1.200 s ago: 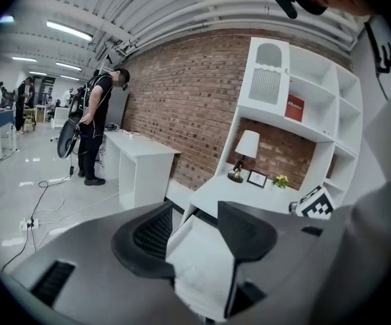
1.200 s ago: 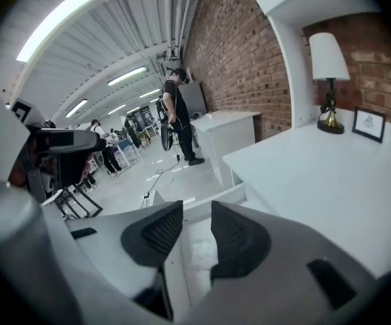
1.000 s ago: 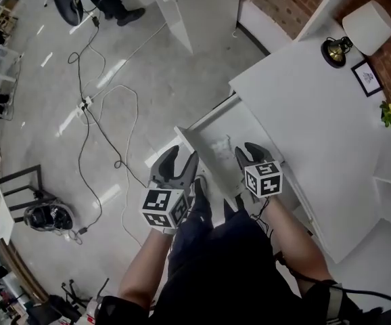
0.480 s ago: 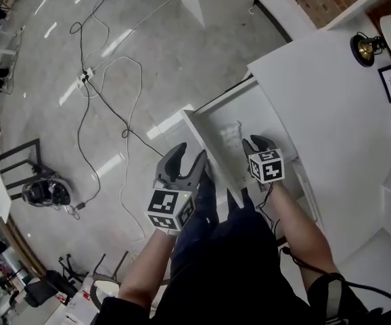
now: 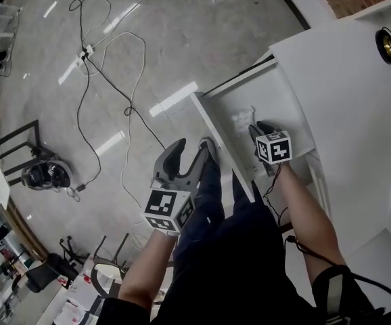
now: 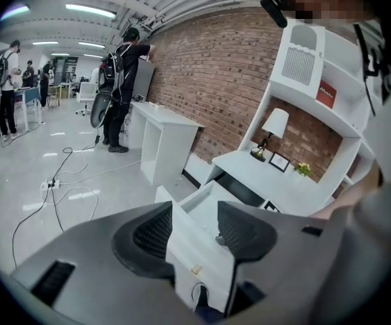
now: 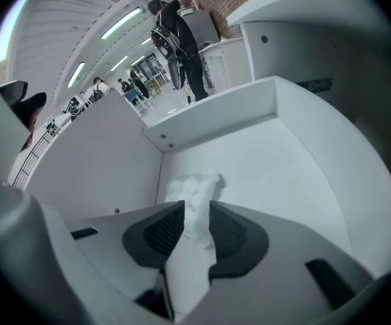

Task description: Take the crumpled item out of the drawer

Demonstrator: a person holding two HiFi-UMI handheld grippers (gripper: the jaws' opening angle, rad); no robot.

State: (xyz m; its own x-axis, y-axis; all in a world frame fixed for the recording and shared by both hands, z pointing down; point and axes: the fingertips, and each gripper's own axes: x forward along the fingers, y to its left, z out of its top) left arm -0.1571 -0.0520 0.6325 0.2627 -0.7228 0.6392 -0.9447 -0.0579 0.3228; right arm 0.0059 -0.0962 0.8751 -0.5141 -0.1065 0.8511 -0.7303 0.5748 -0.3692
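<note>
Wide grey floor (image 5: 53,66) fills the head view from 8 o'clock round to 12, cables (image 5: 124,103) looping across it. The white table (image 5: 348,93) takes the 2 o'clock side, a small lamp (image 5: 389,45) up at its far edge. Out of its front stands the drawer (image 5: 280,97), pulled open and pointing toward 10 o'clock, its front panel running down toward the person's legs.

Left tool (image 5: 192,147) hangs outside the drawer at about 7 o'clock of it, over the floor and just beside the front panel. Its own view shows the left tool (image 6: 194,215) with jaws standing well apart, that panel showing in the gap, and no grip on it to be seen.

Right tool (image 5: 262,131) is down inside the drawer, near the front panel. And there's the crumpled paper (image 5: 241,120), white, lying on the drawer bottom close to the front panel. From the right tool (image 7: 197,219), both pads sit against the crumpled paper (image 7: 194,193), one at each side, jaws clamped on its near end, the rest of it bunching out ahead at 12 o'clock.
</note>
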